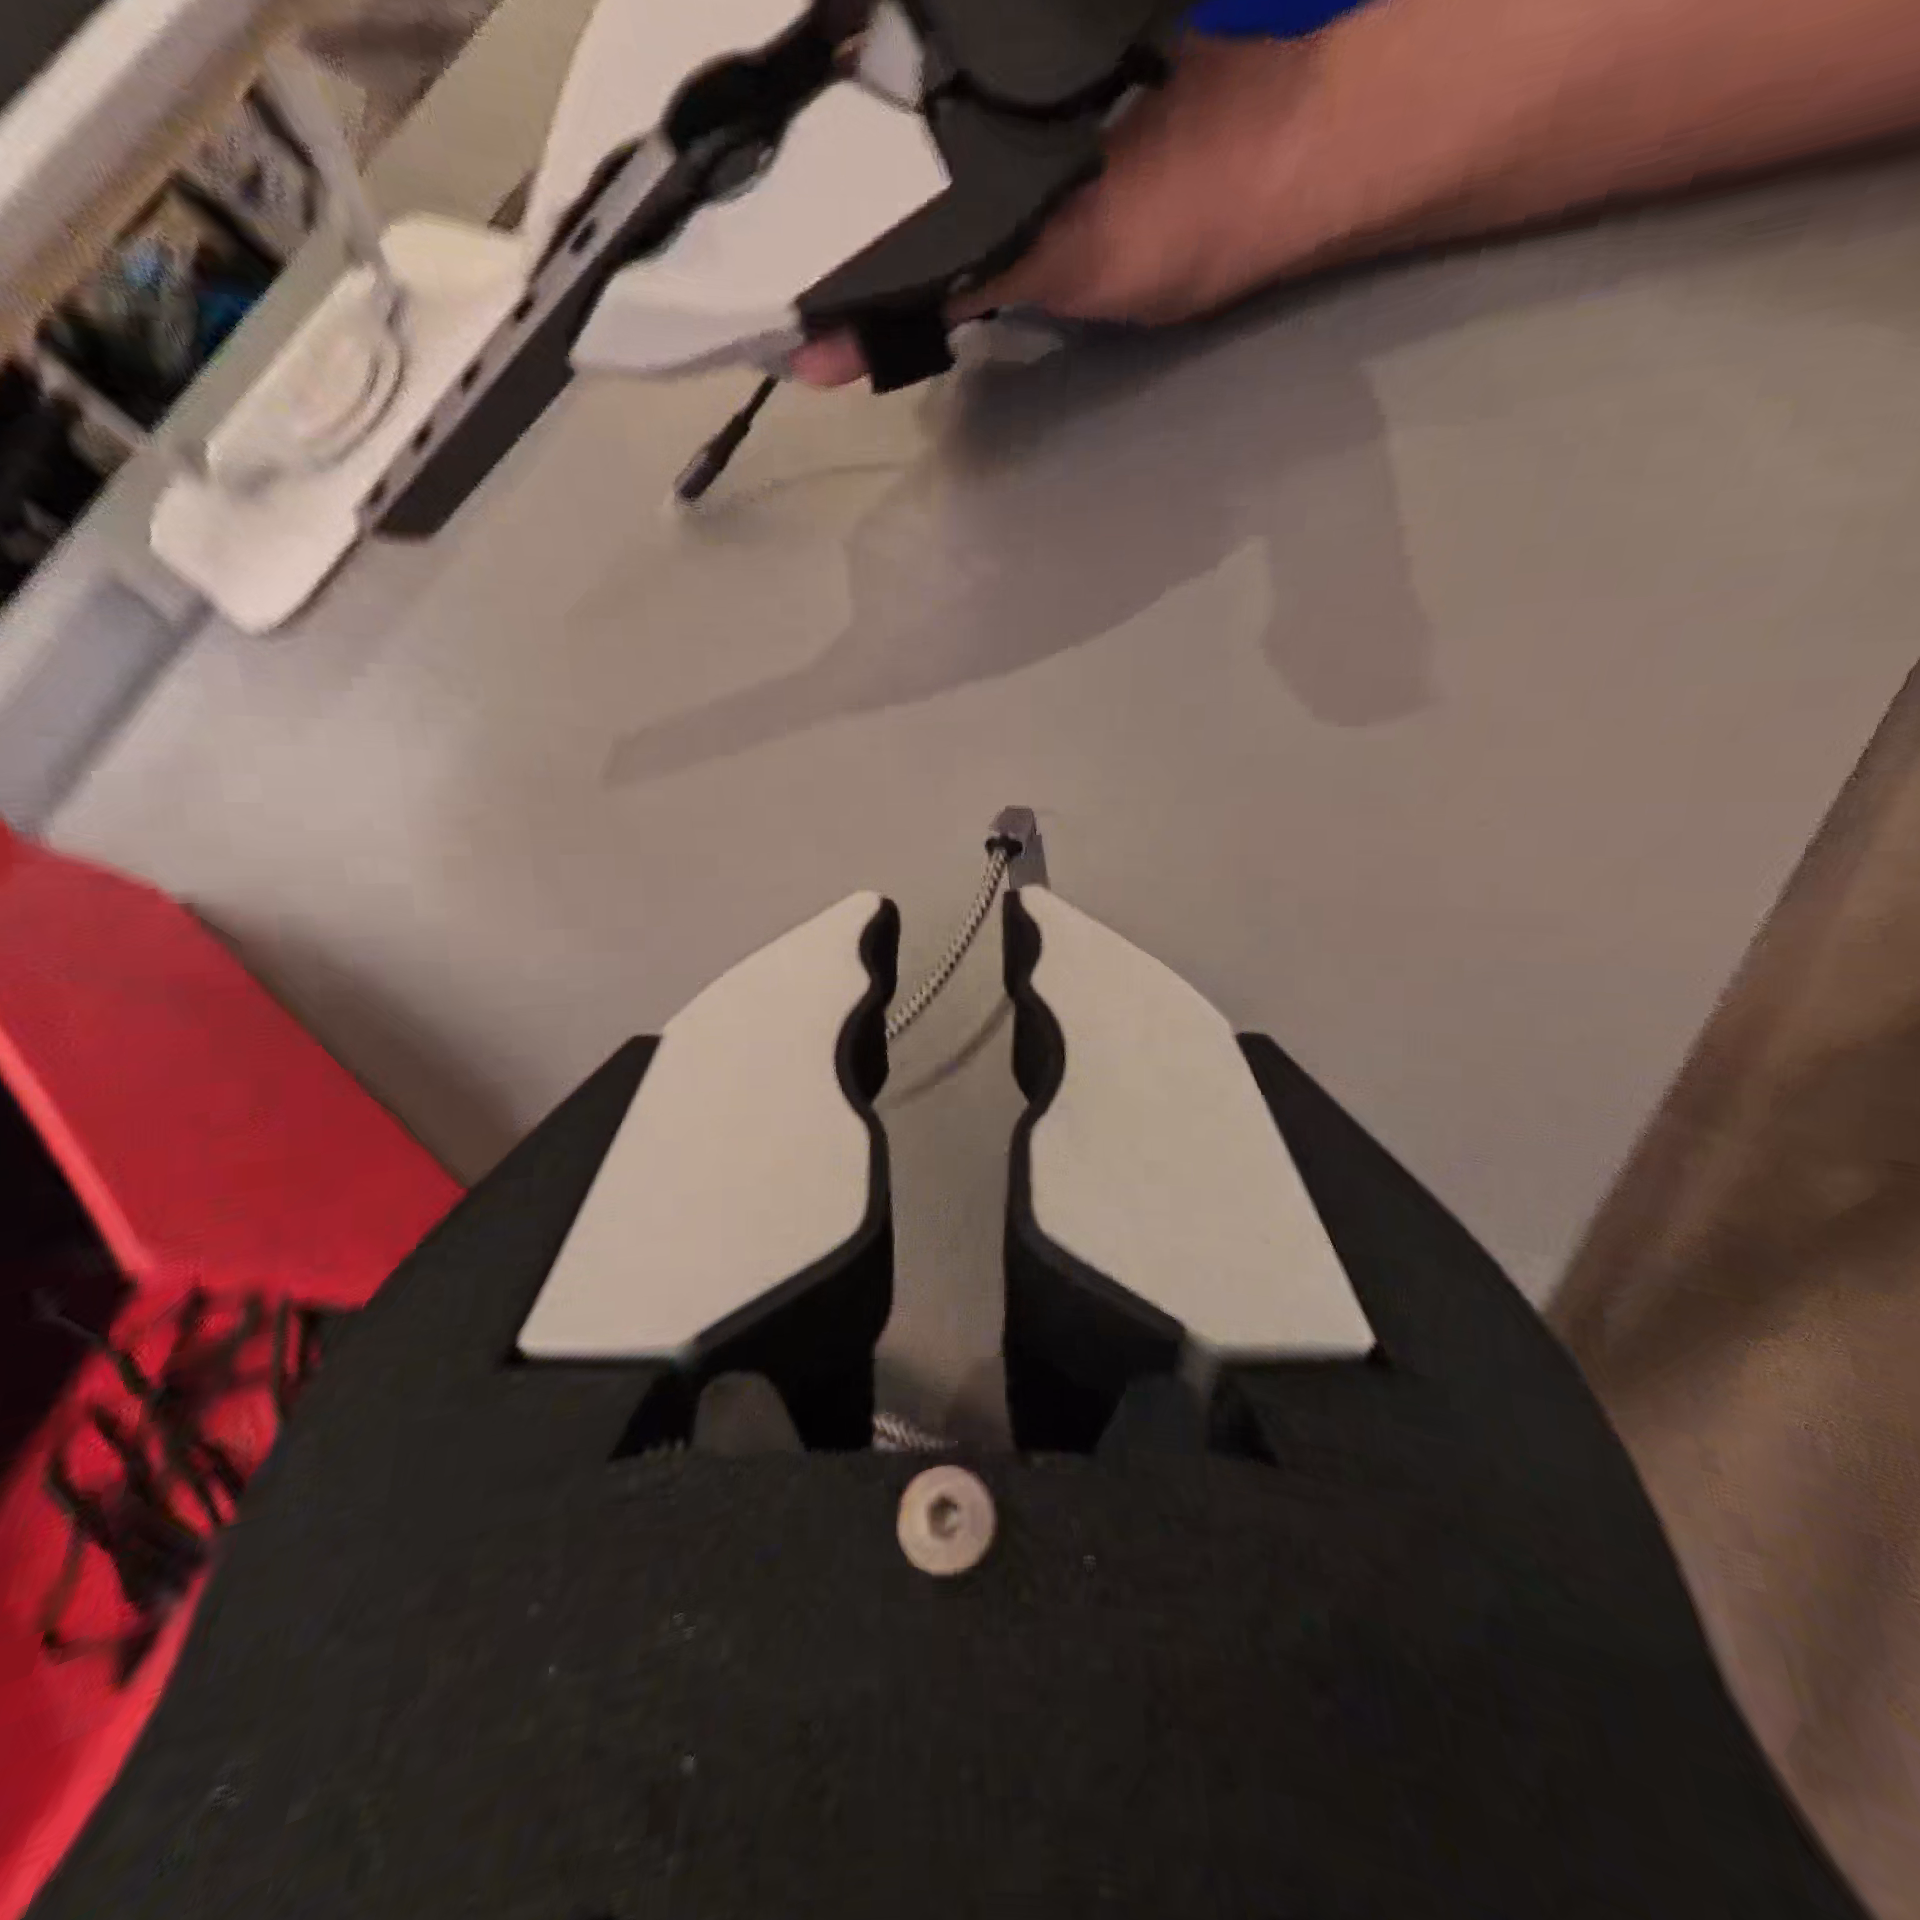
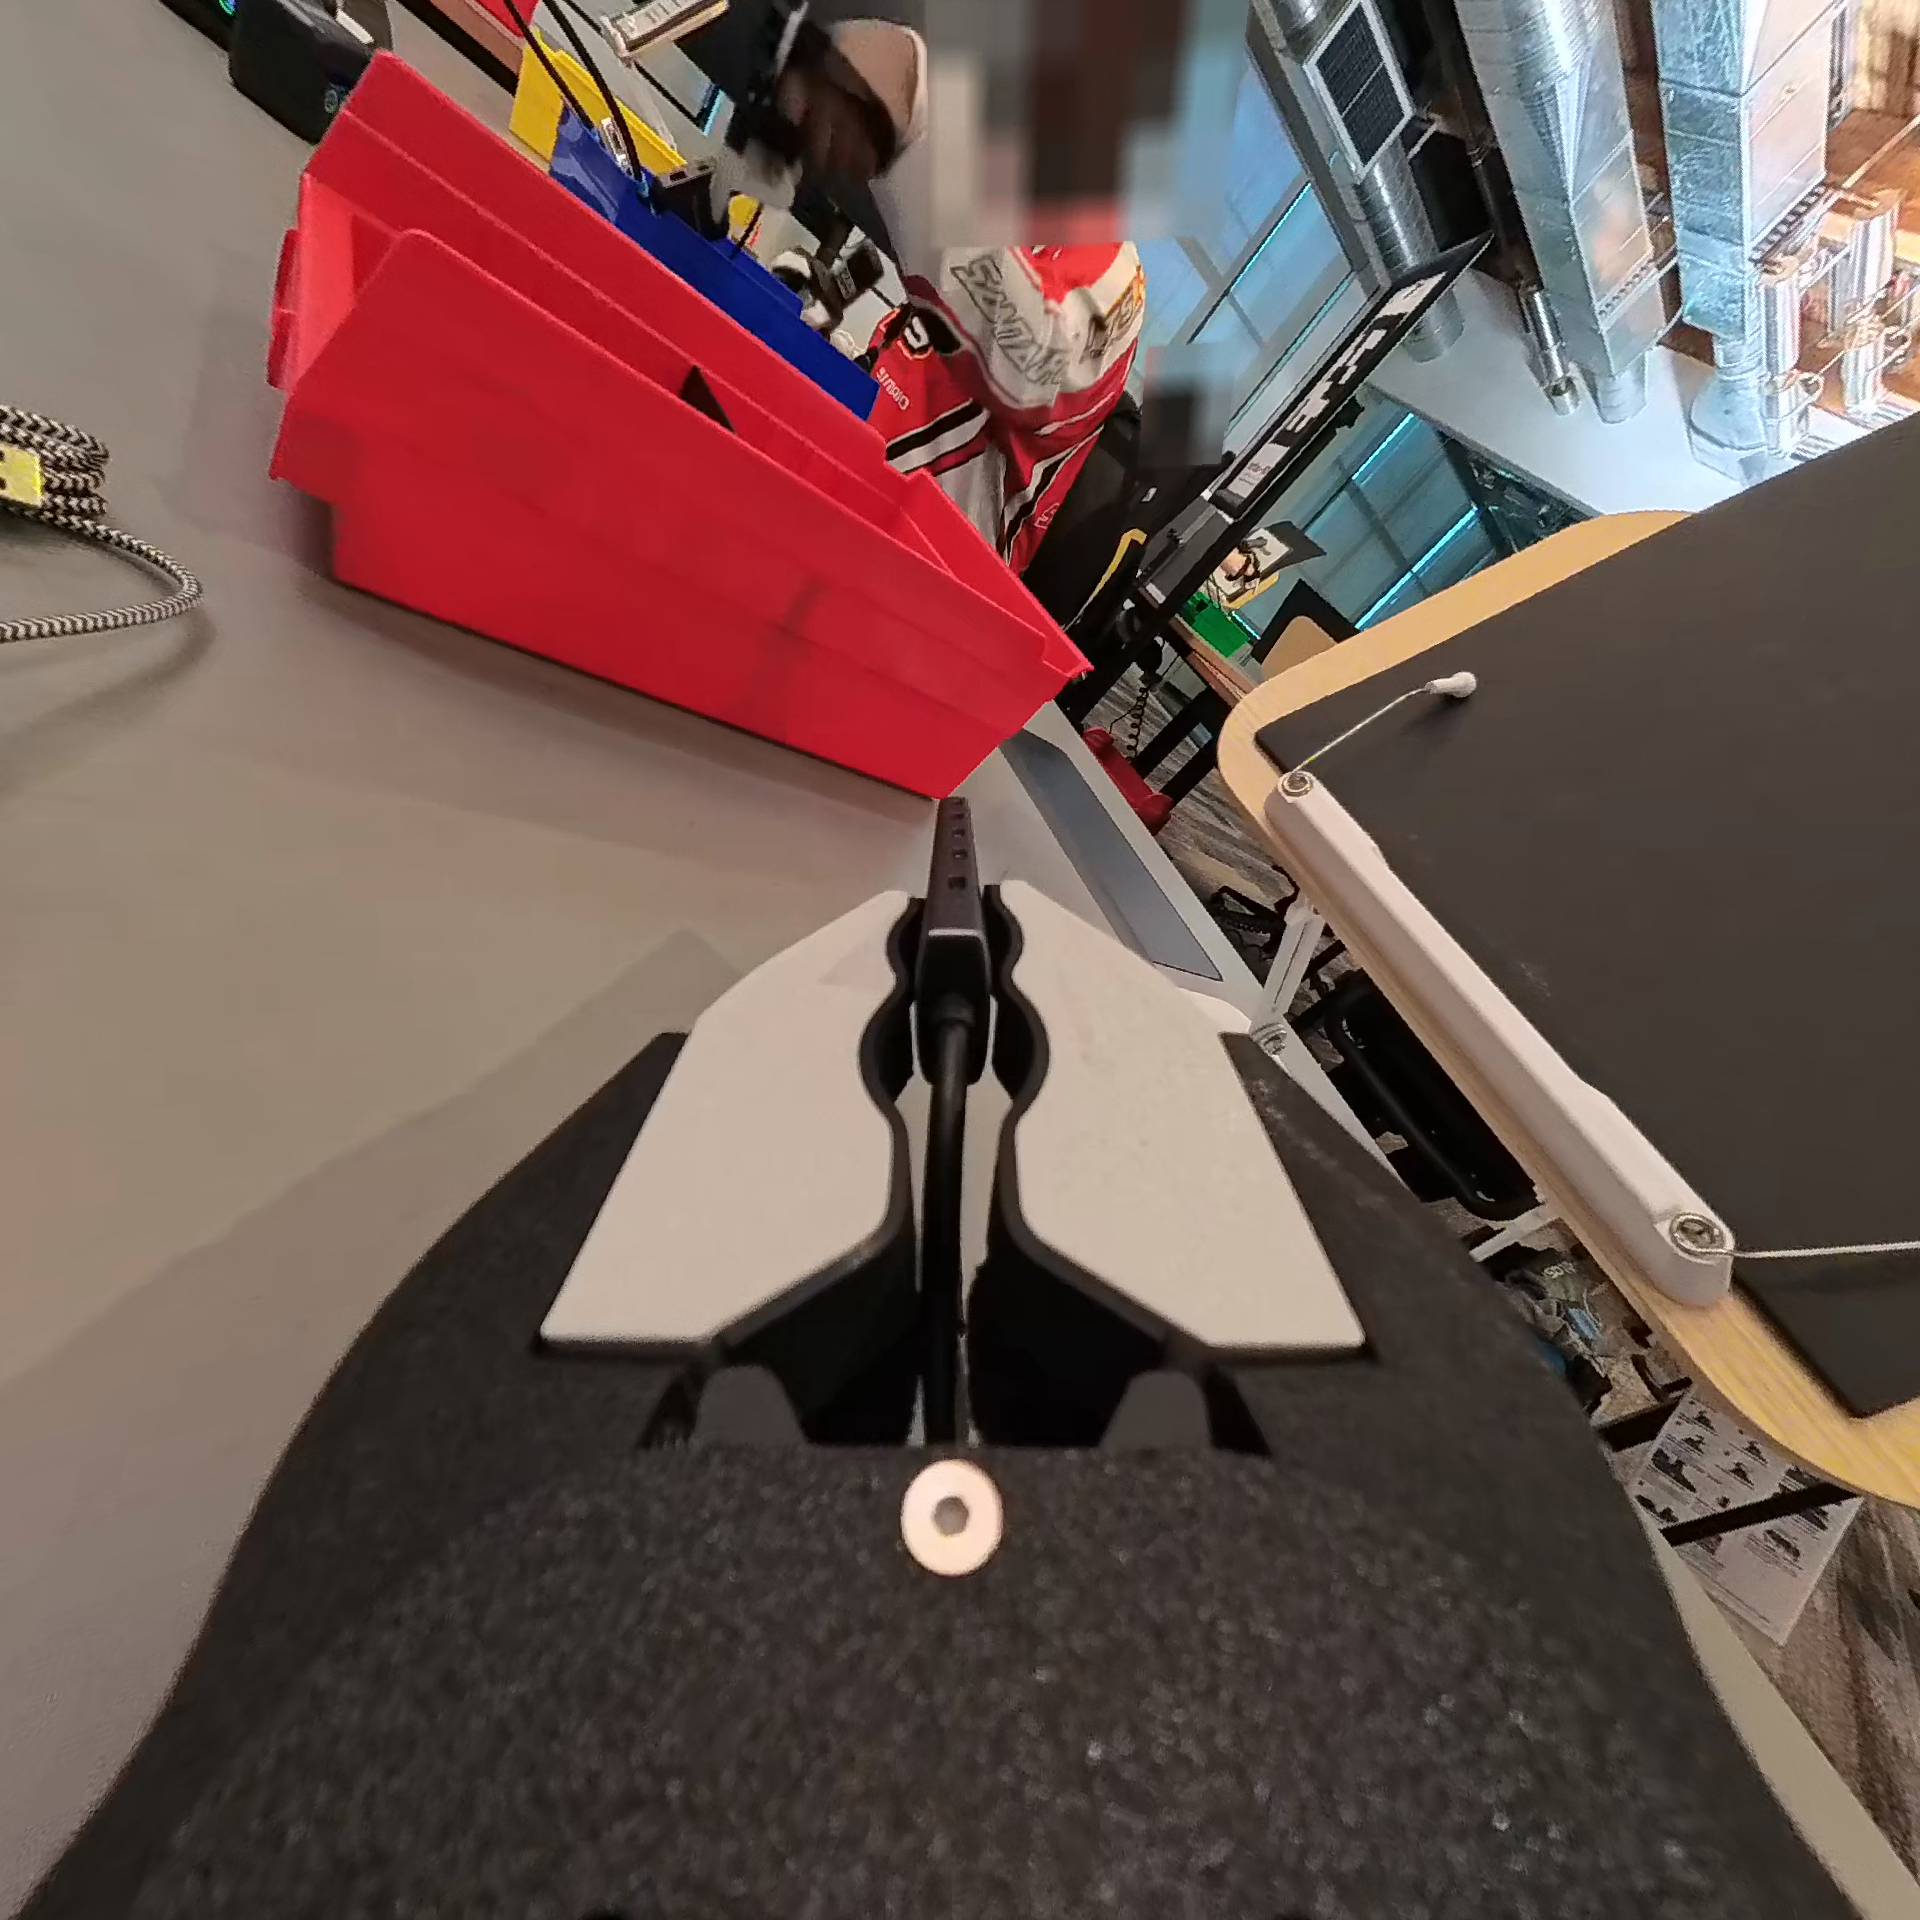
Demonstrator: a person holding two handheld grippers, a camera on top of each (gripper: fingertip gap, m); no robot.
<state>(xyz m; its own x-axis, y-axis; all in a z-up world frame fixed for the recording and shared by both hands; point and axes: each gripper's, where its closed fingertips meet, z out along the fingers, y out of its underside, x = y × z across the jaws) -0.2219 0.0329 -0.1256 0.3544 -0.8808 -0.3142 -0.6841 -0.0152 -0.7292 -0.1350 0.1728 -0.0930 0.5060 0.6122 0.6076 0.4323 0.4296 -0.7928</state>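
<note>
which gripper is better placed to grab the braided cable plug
Left, probably. The left gripper is open with the braided cable running between its fingers and the plug just past its tips. The right gripper is already shut on a black adapter.

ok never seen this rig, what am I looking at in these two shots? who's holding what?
No robot arm here: a person carries two hand-held grippers, each with a camera looking along its own jaws.

In the left wrist view, the left gripper hangs over a grey table. Its jaws are slightly apart, with a braided cable running between them; whether they pinch it is unclear. Farther off you see the person's hand carrying the other gripper.

In the right wrist view, the right gripper is shut on a slim black adapter whose black lead runs back between the jaws. Red bins stand on the table, and a braided cable coil lies at the left edge.
</note>
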